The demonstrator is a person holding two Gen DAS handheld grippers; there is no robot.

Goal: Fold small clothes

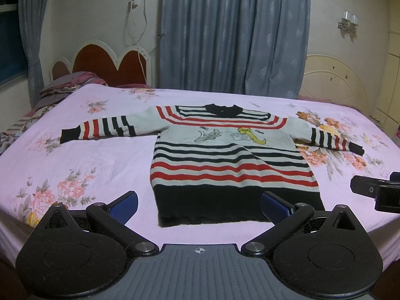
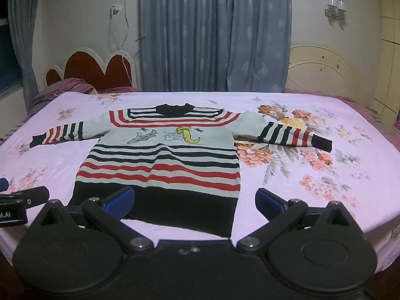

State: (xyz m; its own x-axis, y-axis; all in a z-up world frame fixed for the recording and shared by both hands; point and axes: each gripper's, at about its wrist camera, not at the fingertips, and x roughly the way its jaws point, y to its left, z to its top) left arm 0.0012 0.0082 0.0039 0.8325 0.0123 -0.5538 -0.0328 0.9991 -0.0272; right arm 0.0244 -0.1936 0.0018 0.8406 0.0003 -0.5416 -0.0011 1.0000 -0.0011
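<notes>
Starting at my left: a heap of folded bedding point(image 1: 67, 81) sits at the head of the bed, up against the red headboard point(image 1: 107, 62). No basket, box or bin shows in either view, so there are no containers to report.

Moving in, the sweater's left sleeve point(image 1: 100, 128) lies stretched straight out across the pink floral bedsheet point(image 1: 75, 165), cuff flat. My left gripper point(image 1: 199, 206) hangs just short of the near edge of the bed, blue pads spread wide apart, gripping nothing. The dark hem sits right between its fingers in the left wrist view, but I read that as apart, not touching.

Centre now: the striped sweater point(image 2: 162, 160) lies face up and fully spread, collar away from me, cartoon print showing, hem nearest. I see no fold in it anywhere, so by my reckoning the folding has not begun; sleeves in, sides in, then hem up to collar are all left.

Right of centre, my right gripper point(image 2: 195, 200) is likewise gaping, nothing between the pads, poised over the hem's right portion. Beyond it the right sleeve point(image 2: 287, 132) runs out over the big flower print, cuff flat.

Far right, a white bed end point(image 2: 325, 72) stands behind the mattress.
</notes>
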